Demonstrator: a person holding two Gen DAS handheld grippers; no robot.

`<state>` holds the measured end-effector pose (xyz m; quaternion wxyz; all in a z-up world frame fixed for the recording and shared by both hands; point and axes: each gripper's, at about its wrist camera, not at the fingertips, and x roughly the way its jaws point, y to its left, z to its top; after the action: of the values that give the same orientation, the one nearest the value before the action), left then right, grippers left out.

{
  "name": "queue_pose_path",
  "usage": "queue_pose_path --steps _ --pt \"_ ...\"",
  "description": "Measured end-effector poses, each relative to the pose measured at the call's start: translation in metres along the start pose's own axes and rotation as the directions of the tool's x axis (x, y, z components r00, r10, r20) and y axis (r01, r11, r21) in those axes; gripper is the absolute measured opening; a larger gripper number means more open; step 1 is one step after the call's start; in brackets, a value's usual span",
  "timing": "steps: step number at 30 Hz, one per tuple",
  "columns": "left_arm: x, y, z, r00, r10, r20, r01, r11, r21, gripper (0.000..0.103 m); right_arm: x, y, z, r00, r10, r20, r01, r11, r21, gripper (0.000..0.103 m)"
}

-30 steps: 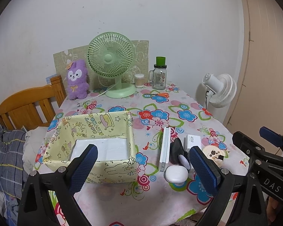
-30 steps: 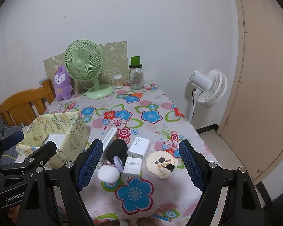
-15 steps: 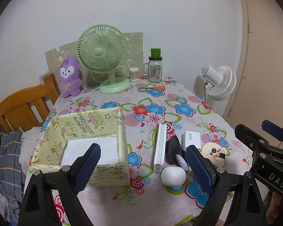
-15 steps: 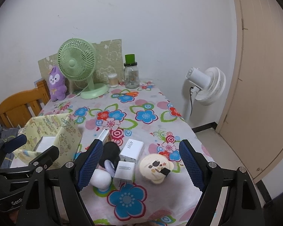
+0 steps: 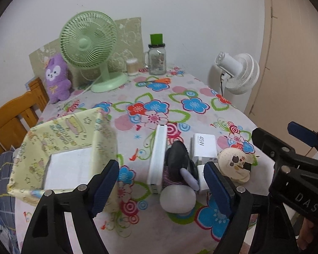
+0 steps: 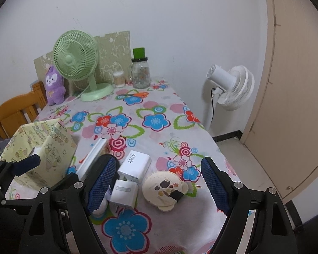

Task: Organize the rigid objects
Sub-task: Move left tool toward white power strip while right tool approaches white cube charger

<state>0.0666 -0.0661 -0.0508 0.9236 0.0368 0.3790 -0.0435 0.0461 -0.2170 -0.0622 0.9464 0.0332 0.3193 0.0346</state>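
Note:
My left gripper (image 5: 162,187) hovers over the near table edge, its jaws closing with nothing pressed between them. Beyond its tips lie a white flat slab (image 5: 158,158), a black rounded object (image 5: 178,156) on striped cloth, and a white round object (image 5: 177,199). My right gripper (image 6: 159,185) is open above a small white charger (image 6: 124,192), a white 45W charger (image 6: 135,165) and a round cream disc (image 6: 165,187). A yellow patterned box (image 5: 74,135) at the left holds a white block (image 5: 67,167). Each gripper shows in the other's view: the right gripper (image 5: 286,141), the left gripper (image 6: 17,165).
At the table's back stand a green desk fan (image 5: 89,42), a purple plush (image 5: 56,80), a glass jar (image 5: 156,59) with a green lid and a small swab pot (image 5: 131,66). A white floor fan (image 6: 231,86) stands right of the table, near a door. A wooden chair (image 5: 10,118) is at the left.
Both grippers have come forward and down toward the objects at the table's near edge. The left jaws have narrowed; the right jaws keep their width.

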Motion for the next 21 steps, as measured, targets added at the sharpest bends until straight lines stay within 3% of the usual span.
queue_pose_path --steps 21 --pt "0.066 -0.001 0.003 0.992 0.021 -0.125 -0.022 1.000 -0.006 0.060 0.071 0.002 -0.007 0.990 0.027 -0.137 -0.025 1.000 0.014 0.084"
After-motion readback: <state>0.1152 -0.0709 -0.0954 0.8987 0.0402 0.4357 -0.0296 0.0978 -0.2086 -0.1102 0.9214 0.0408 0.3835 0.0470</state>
